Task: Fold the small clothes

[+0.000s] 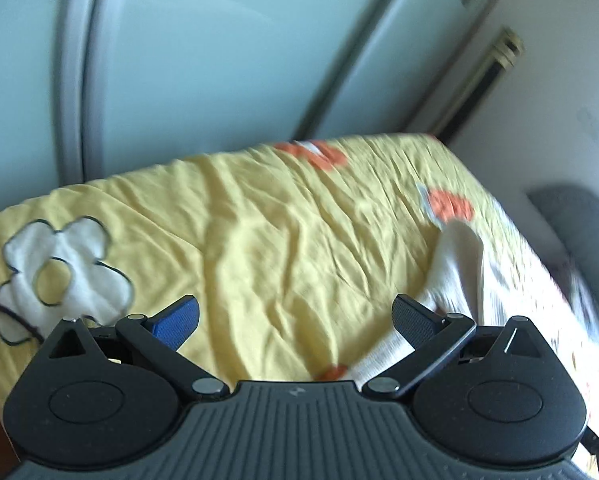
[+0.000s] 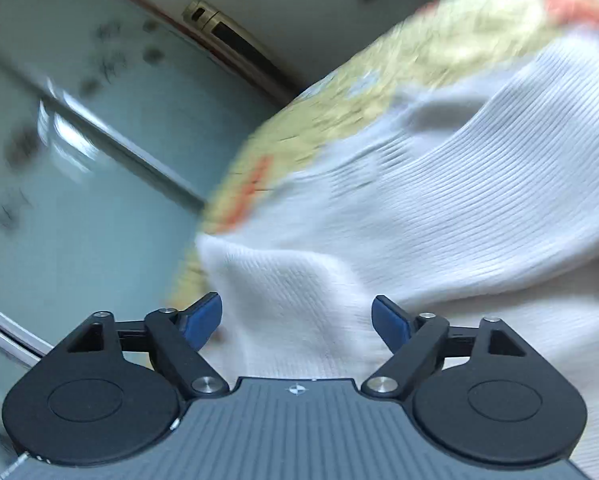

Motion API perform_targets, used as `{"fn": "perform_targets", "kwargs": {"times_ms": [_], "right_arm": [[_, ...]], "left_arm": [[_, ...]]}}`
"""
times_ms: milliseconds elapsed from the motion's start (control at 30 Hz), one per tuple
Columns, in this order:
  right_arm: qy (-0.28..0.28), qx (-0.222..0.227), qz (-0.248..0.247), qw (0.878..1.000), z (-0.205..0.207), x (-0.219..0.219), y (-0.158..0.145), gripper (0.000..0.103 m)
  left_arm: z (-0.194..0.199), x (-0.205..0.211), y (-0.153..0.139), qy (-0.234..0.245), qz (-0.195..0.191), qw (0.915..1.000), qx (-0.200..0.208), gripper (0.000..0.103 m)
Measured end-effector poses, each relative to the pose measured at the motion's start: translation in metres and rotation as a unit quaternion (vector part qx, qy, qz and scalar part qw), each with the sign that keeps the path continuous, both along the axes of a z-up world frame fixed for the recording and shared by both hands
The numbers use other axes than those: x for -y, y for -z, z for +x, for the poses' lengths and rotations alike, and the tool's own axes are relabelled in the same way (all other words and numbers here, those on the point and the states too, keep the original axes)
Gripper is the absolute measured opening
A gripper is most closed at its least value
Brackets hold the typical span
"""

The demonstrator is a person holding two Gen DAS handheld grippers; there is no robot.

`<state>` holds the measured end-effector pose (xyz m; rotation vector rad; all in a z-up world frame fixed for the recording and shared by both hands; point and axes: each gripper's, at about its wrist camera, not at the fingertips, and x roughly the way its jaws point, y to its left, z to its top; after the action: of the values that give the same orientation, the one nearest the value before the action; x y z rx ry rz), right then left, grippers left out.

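White ribbed garment (image 2: 439, 220) beyond spread fingers (image 2: 203, 316)

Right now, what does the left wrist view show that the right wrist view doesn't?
Left wrist only: the white flower patch on the yellow quilt, wide bare quilt ahead, and the open left tool with nothing between its fingers.
Right wrist only: a close look at the ribbed white garment filling the view ahead of the open right tool.
Both: quilt, white garment, pale cabinet doors.
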<state>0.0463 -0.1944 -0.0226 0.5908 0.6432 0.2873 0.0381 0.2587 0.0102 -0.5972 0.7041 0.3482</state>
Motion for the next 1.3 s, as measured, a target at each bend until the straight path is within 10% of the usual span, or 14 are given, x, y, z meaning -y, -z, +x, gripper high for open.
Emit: {"fn": "perform_targets", "kwargs": {"times_ms": [167,333,467,600,833,967,1100,1300], "right_arm": [[-0.076,0.103,-0.267,0.955,-0.048,-0.032,-0.016,0.08],[-0.259,0.13,-0.331,0.898,-0.08,-0.083,-0.01,0.079],[-0.249,0.118,-0.427,0.861,-0.076,-0.104,0.01,0.074],[-0.182,0.102,-0.354,0.912,-0.062,-0.075,0.005,0.013],[-0.042,0.087,-0.088,0.991,-0.021,0.017,-0.007,0.012],[0.057,0.057,0.086,0.993,0.009,0.08,0.008,0.012],[0.113,-0.005,0.145,0.983,0.043,0.112,0.042,0.017],[0.097,-0.005,0.115,0.989,0.057,0.101,0.048,0.052]], "left_arm": [[0.006,0.016,0.0,0.03,0.023,0.9992,-0.012,0.103],[0.01,0.031,0.004,0.052,0.024,0.9982,-0.019,0.103],[0.01,0.04,0.002,0.068,0.037,0.9969,-0.018,0.103],[0.015,0.05,-0.003,0.085,0.063,0.9943,-0.013,0.103],[0.043,0.096,0.0,0.184,0.179,0.9661,-0.027,0.103],[0.066,0.13,0.012,0.218,0.318,0.9221,-0.036,0.103],[0.093,0.147,0.027,0.234,0.412,0.8797,-0.041,0.103],[0.123,0.154,0.04,0.258,0.449,0.8537,-0.051,0.103]]}}
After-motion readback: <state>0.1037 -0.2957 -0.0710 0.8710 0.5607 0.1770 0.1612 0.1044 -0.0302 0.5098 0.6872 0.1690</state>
